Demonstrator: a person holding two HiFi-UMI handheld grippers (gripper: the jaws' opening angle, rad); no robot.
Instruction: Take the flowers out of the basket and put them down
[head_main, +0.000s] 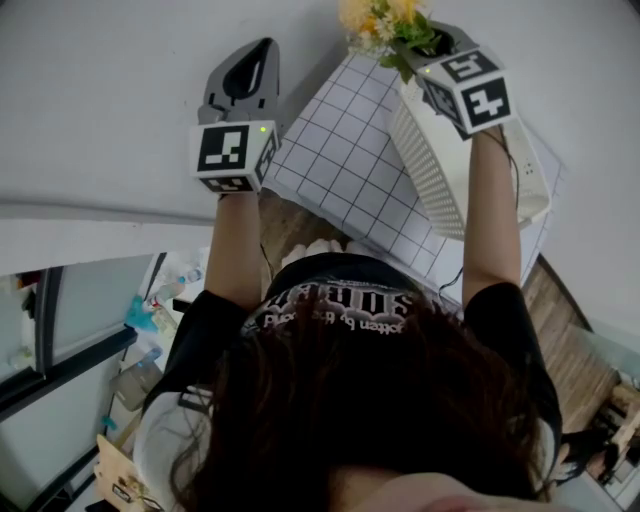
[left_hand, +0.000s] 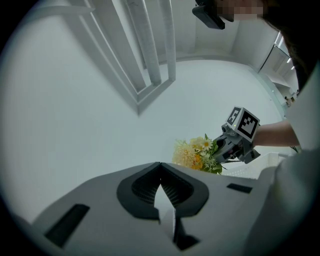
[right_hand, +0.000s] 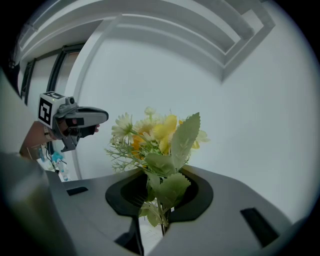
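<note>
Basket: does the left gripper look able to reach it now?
Probably yes. The left gripper holds nothing, and only the flat mat lies between it and the basket. The right gripper, shut on the flowers, hovers above one end.
</note>
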